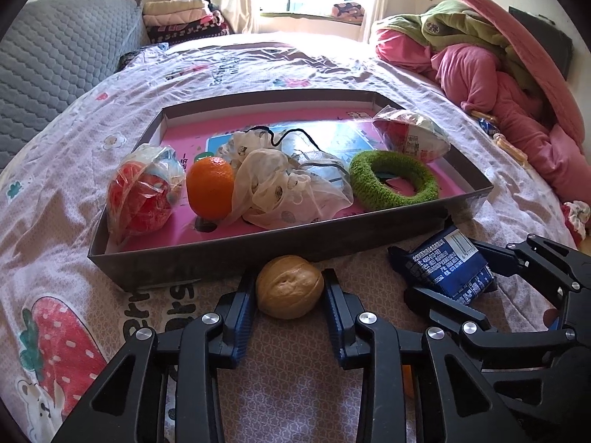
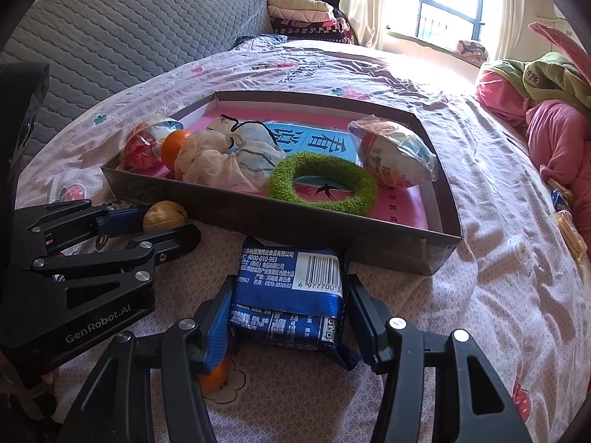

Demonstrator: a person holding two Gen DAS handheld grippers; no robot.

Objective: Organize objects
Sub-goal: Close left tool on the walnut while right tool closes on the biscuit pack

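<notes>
A shallow grey box (image 1: 207,258) (image 2: 332,230) lies on the bed. It holds an orange (image 1: 209,186), a green fuzzy ring (image 1: 393,179) (image 2: 323,184), white mesh bags (image 1: 288,184) and two wrapped snack bowls (image 1: 144,193) (image 1: 410,133). My left gripper (image 1: 290,291) (image 2: 162,227) straddles a walnut (image 1: 290,291) (image 2: 164,216) on the bedspread just before the box, fingers touching its sides. My right gripper (image 2: 288,302) (image 1: 454,277) is shut on a blue snack packet (image 2: 291,295) (image 1: 448,269) held just above the bedspread.
A small orange (image 2: 214,376) lies on the bedspread under my right gripper. Pink and green bedding (image 1: 498,74) is piled at the right. A grey quilted headboard (image 1: 55,51) stands at the left. Small snacks (image 2: 569,221) lie at the right.
</notes>
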